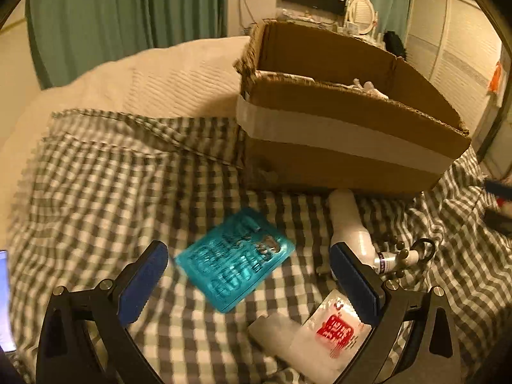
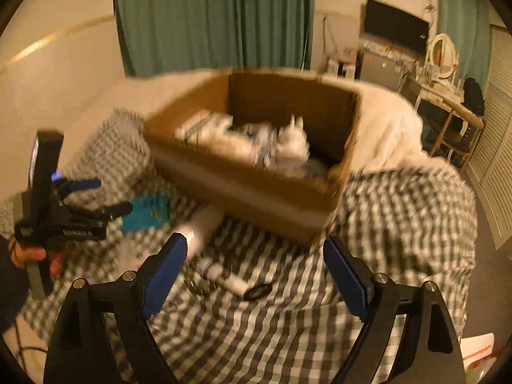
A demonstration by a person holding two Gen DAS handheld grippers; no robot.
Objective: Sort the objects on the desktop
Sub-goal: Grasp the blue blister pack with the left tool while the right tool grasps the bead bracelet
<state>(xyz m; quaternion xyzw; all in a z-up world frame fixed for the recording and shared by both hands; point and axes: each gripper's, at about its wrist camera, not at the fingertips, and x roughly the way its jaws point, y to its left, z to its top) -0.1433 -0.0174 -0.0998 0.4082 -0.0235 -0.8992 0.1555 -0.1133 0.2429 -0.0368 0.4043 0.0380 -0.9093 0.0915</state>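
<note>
A teal packet point(image 1: 235, 260) lies on the checked cloth point(image 1: 96, 185) just ahead of my open, empty left gripper point(image 1: 249, 275). A white bottle point(image 1: 350, 224) lies to its right, with a small labelled tube and beads point(image 1: 400, 257) beside it. A clear packet with red print point(image 1: 332, 332) lies under the right finger. A cardboard box point(image 1: 345, 137) stands behind. In the right wrist view my right gripper point(image 2: 256, 272) is open and empty above the small tube point(image 2: 212, 268) and a dark oval item point(image 2: 257, 291). The box point(image 2: 249, 185) holds white items. The left gripper point(image 2: 92, 196) shows at left.
A white quilt point(image 1: 166, 76) lies behind the cloth. A phone screen point(image 1: 4, 300) glows at the left edge. Green curtains point(image 2: 211, 16), a wall TV point(image 2: 395, 28) and a cluttered dressing table point(image 2: 448, 96) stand at the back. Louvred doors point(image 2: 496, 147) are on the right.
</note>
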